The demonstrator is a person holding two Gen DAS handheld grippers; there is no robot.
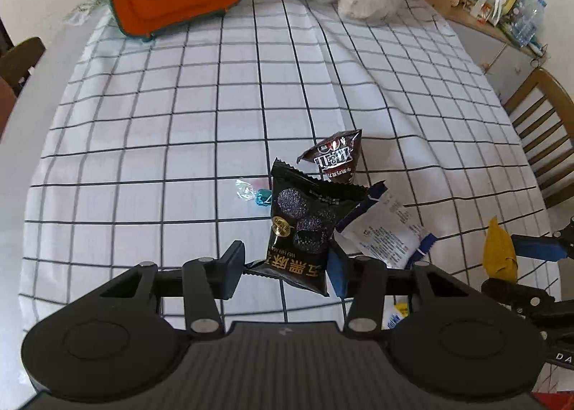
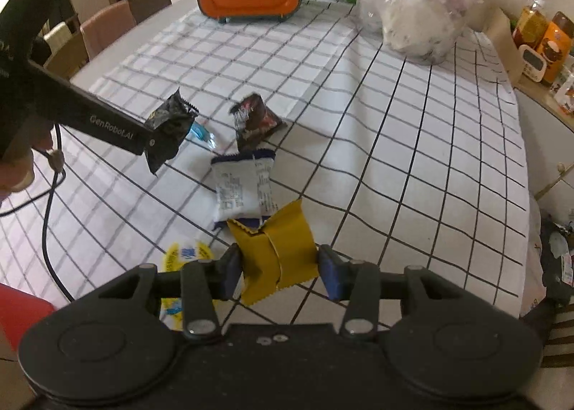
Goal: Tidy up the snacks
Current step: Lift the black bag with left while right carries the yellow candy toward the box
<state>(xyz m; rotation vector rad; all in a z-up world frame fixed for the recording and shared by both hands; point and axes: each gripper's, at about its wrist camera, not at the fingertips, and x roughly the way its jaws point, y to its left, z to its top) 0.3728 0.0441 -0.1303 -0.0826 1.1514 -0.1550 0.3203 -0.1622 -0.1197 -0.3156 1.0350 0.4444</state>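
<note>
Candy point(image 1: 251, 193) half behind black packet point(image 1: 303, 230)

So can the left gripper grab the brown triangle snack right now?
Probably not yet. The left gripper is already shut on the black snack packet, so its jaws are full, though the brown triangle snack lies uncovered just beyond.

Both wrist cameras look steeply down, sharing the checked tablecloth point(image 1: 179, 122).
</note>
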